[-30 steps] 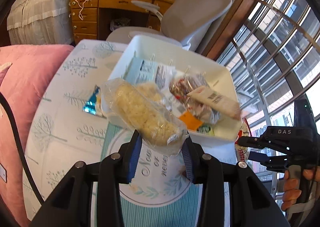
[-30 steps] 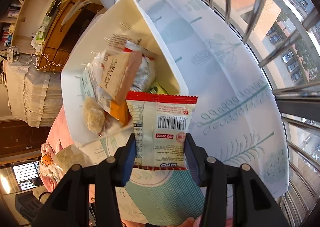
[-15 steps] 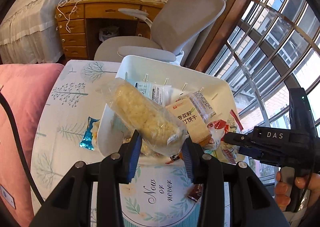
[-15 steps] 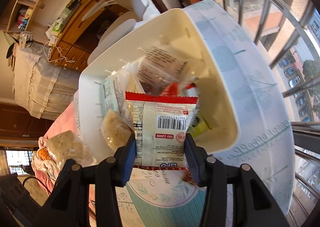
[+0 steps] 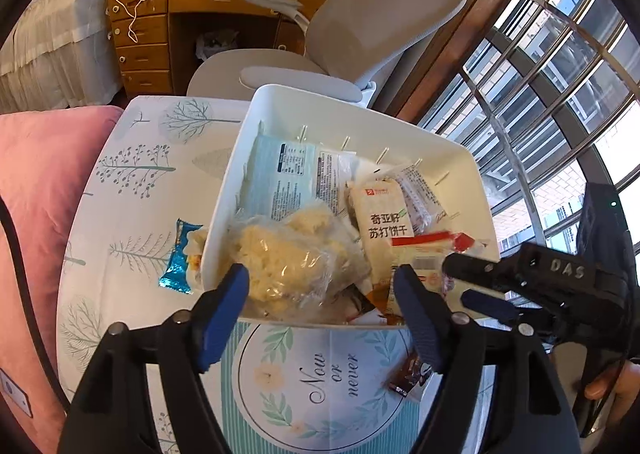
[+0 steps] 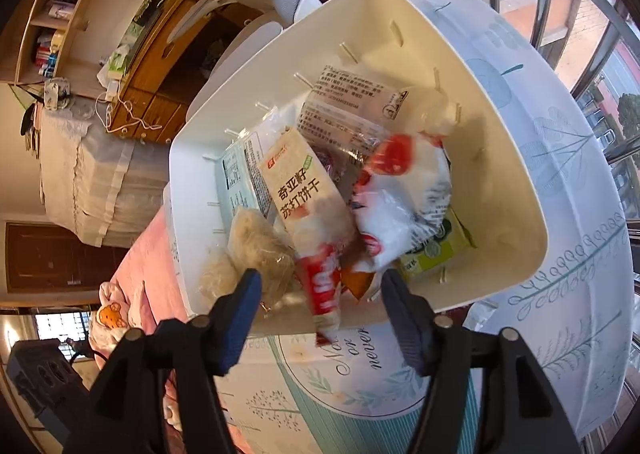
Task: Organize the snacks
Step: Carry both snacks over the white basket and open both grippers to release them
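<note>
In the left wrist view, the left gripper (image 5: 320, 306) fills the bottom of the frame, its jaws opening wide. The clear-wrapped rice cake (image 5: 288, 266) sits between them, just above the blue pads (image 5: 222, 318); neither pad presses on it, and it rests on the near rim of the white basket (image 5: 440, 141). Its long axis runs from lower centre toward the upper left.

In the right wrist view, the right gripper (image 6: 320, 310) is likewise opening. The red-and-white packet (image 6: 320, 290) lies between its jaws and free of both, tilted over the basket's near rim, long axis running up and down the frame, top end inside.

Both snacks seem released at the basket's front edge, so each hand probably needs to back off toward the frame bottom.

Farther in, a cracker pack (image 6: 300, 193) leans across the pile at centre. On the table (image 5: 132, 189), outside the basket, a blue-edged packet (image 5: 180, 262) lies at centre left of the left view, nearer the left hand, and a small dark wrapper (image 5: 406, 376) sits at lower right.
</note>
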